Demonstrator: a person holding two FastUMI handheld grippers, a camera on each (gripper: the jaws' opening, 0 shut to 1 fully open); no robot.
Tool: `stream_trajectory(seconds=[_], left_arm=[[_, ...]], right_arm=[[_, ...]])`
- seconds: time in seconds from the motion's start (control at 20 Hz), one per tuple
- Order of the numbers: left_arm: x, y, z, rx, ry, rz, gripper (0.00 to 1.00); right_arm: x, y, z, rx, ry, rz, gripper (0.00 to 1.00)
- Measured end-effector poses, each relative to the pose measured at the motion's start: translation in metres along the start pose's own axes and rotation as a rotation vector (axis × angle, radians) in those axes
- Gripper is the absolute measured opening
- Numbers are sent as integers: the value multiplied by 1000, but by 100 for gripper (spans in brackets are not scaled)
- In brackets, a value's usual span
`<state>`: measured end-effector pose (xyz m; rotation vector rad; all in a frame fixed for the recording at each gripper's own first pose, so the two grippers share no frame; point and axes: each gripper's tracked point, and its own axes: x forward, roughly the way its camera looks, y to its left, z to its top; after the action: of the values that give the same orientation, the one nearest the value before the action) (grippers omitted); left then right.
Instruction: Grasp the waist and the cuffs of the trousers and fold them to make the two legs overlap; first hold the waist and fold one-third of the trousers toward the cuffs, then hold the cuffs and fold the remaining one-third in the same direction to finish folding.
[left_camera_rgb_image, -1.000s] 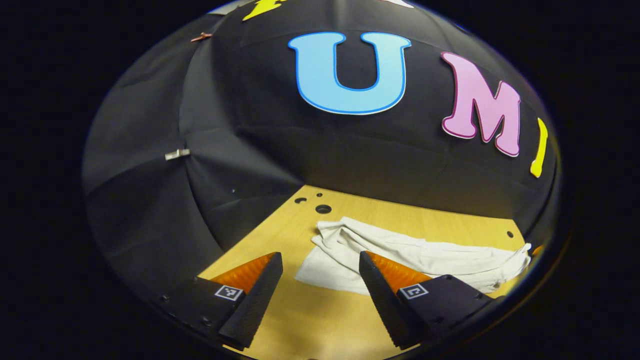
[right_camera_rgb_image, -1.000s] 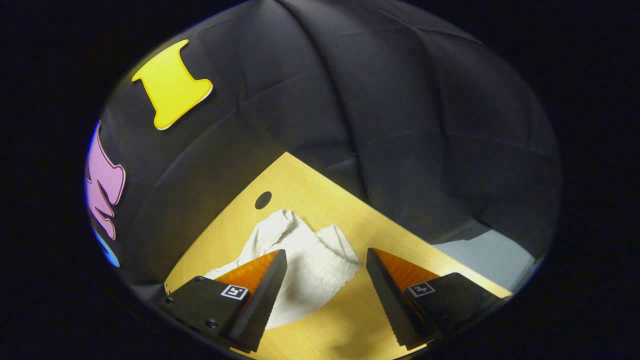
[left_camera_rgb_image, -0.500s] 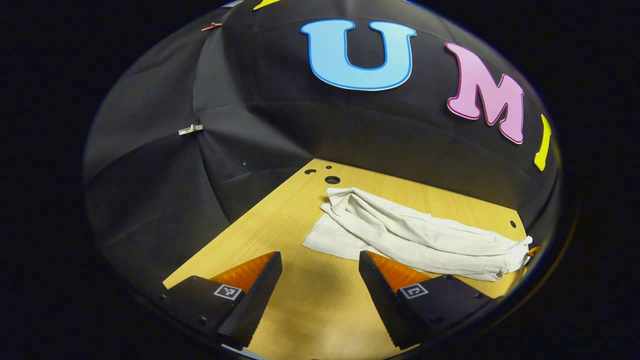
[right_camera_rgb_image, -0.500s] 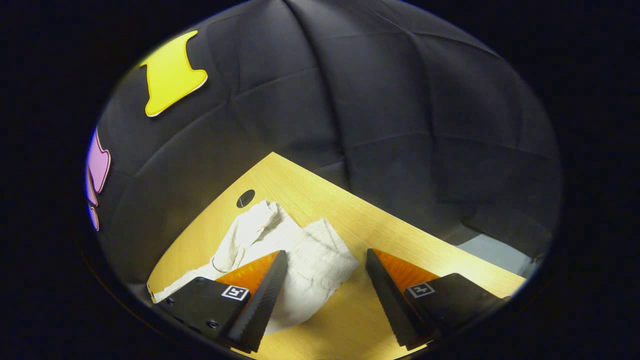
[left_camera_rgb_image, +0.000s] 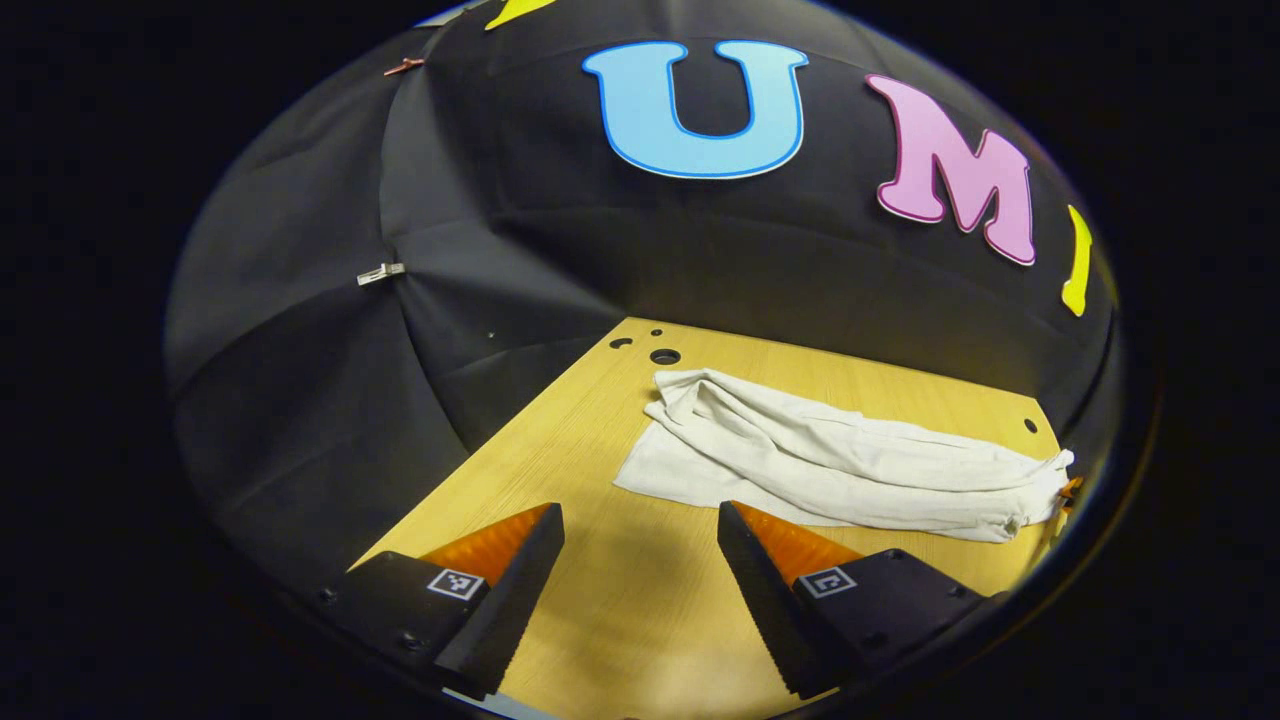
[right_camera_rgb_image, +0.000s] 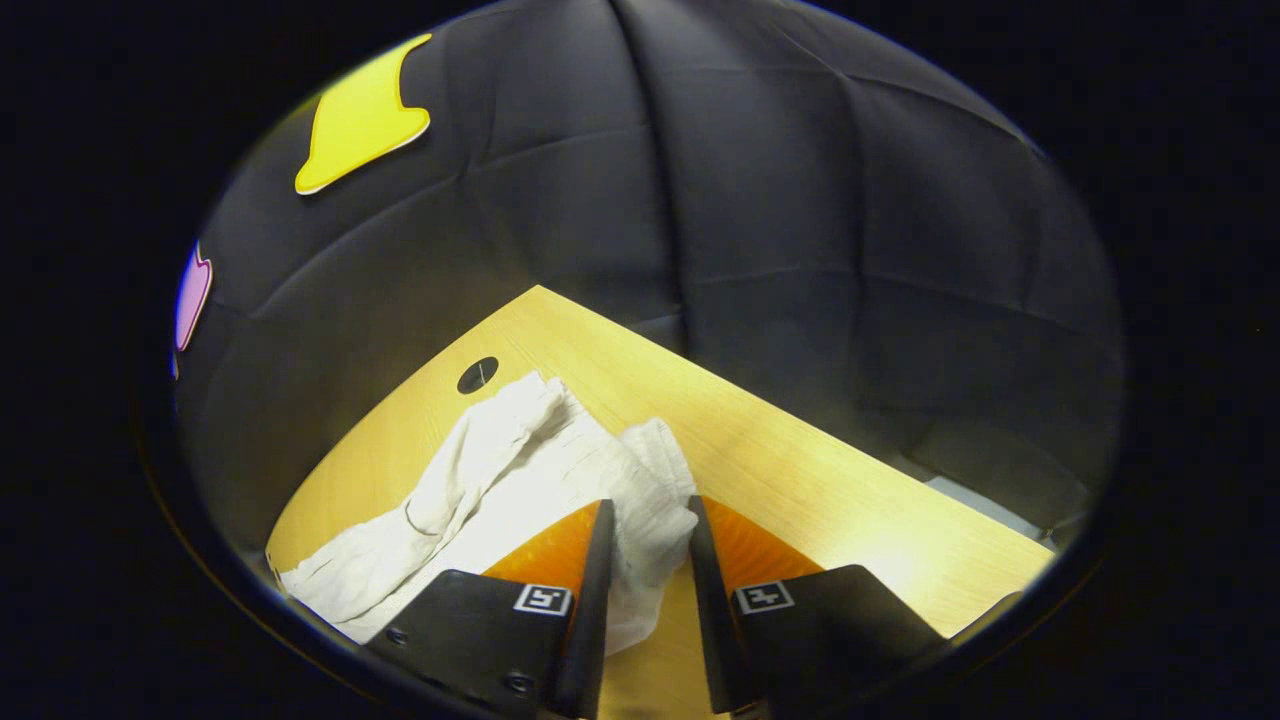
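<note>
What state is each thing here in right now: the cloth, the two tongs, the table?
Trousers: crumpled, lying unfolded along the table.
Left tongs: open, above bare wood, holding nothing.
Right tongs: nearly closed around a trouser edge.
Table: carrying the trousers.

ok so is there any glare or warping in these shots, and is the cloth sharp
Right gripper view: bright glare on the table, trousers slightly overexposed but sharp. Left gripper view: even light, the creases in the trousers crisp, the table edges bowed by the fisheye.
</note>
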<state>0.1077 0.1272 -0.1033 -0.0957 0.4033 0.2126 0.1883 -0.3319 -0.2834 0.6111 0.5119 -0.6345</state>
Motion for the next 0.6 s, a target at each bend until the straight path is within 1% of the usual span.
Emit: stream_trajectory(seconds=[0.05, 0.15, 0.25, 0.3, 0.35, 0.5, 0.6], left_arm=[[-1, -1, -2, 9, 3, -5, 98], [-3, -3, -6, 17, 12, -7, 98], [-6, -8, -11, 16, 20, -9, 98], [-7, -10, -13, 13, 24, -13, 98], [-7, -14, -16, 12, 31, -20, 98], [-9, -15, -17, 40, 28, -24, 98], [-10, -13, -18, 46, 29, -22, 98]], right_arm=[[1, 2, 0, -4, 9, 14, 44], [-1, 4, 1, 5, 22, 13, 30], [-9, 7, 1, -6, 19, 10, 22], [-1, 8, 0, -24, 13, 15, 16], [1, 10, 3, -39, 10, 25, 12], [-8, 14, 21, -69, -23, 40, 12], [-17, 28, 39, -85, -55, 58, 12]])
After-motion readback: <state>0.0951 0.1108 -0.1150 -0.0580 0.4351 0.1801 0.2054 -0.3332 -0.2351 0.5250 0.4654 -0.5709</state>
